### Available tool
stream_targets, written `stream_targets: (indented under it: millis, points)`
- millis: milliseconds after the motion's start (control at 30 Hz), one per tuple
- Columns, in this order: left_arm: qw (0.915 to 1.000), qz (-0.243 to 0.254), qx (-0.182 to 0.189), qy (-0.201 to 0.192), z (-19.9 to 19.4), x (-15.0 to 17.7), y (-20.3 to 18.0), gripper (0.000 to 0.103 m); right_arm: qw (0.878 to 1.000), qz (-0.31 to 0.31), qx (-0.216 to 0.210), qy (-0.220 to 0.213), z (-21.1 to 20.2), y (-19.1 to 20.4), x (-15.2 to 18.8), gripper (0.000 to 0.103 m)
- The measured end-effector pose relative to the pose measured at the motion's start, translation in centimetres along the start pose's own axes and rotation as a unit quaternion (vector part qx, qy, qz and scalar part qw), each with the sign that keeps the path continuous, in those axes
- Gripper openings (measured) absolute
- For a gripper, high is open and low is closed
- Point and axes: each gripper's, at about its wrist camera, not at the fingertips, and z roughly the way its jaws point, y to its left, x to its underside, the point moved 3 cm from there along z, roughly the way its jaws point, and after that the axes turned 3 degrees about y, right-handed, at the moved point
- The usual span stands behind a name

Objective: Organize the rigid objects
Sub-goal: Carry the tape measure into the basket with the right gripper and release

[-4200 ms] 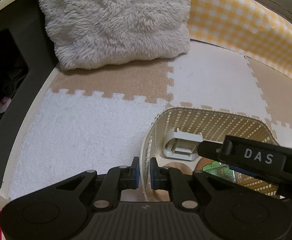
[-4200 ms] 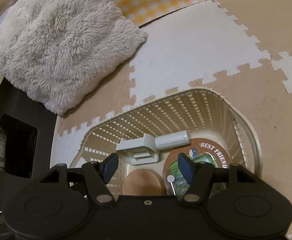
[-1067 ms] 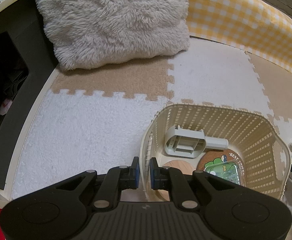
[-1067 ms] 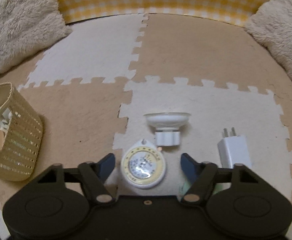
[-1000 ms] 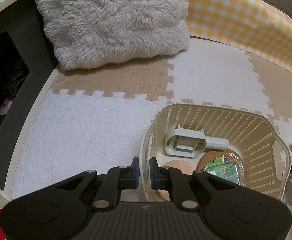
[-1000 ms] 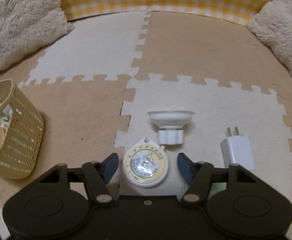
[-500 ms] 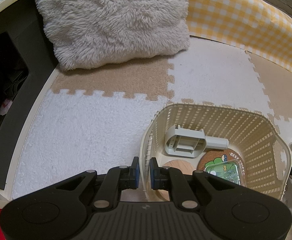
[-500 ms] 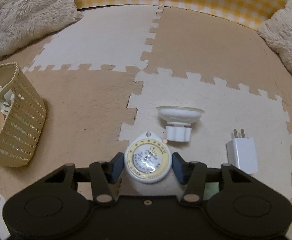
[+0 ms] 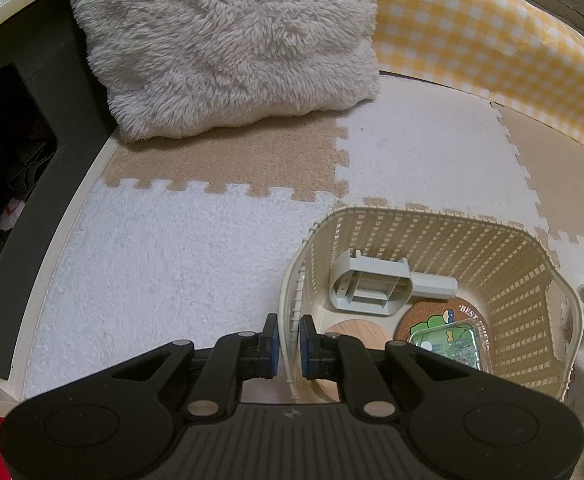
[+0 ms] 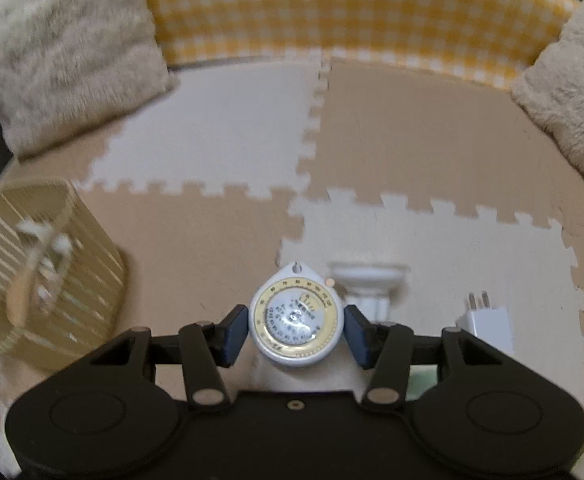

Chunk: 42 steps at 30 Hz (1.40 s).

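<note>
Left gripper [image 9: 285, 344] clamped on basket [image 9: 572, 304] rim. Right gripper [image 10: 296, 334] gripping round dial [image 10: 295, 320], lifted off mat [image 10: 472, 252]; jaws just closed.

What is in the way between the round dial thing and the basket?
Nothing visible. The right hand-held gripper holds the round dial, and only bare foam mat lies between it and the basket. The left hand-held gripper pinches the basket's near rim.
</note>
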Motion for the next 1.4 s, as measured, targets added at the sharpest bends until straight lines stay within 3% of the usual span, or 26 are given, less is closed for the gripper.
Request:
stream_targets:
  millis: [267, 600, 767, 967, 1167, 1400]
  points:
    - [1.0000, 0.000, -0.001, 0.000, 0.0, 0.0, 0.0, 0.010, 0.995, -0.006, -0.048, -0.091, -4.7, 2.7, -1.4, 0.053]
    - [1.0000, 0.001, -0.001, 0.000, 0.0, 0.0, -0.1, 0.010, 0.985, -0.042, -0.107, -0.130, -7.5, 8.2, -1.4, 0.053]
    - [1.0000, 0.001, -0.001, 0.000, 0.0, 0.0, 0.0, 0.010, 0.982, -0.060, -0.134, -0.117, -6.8, 12.0, -1.6, 0.053]
    - [1.0000, 0.001, -0.001, 0.000, 0.0, -0.1, -0.1, 0.010, 0.983, -0.111, -0.121, -0.077, -4.4, 15.7, -1.1, 0.053]
    - [1.0000, 0.001, -0.001, 0.000, 0.0, -0.1, 0.0, 0.010, 0.984, -0.147, -0.081, -0.056, -1.9, 16.7, -1.0, 0.053]
    - [1.0000, 0.003, -0.002, -0.001, 0.0, -0.2, -0.2, 0.010, 0.984, -0.155, -0.071, -0.054, -1.0, 16.8, -1.6, 0.053]
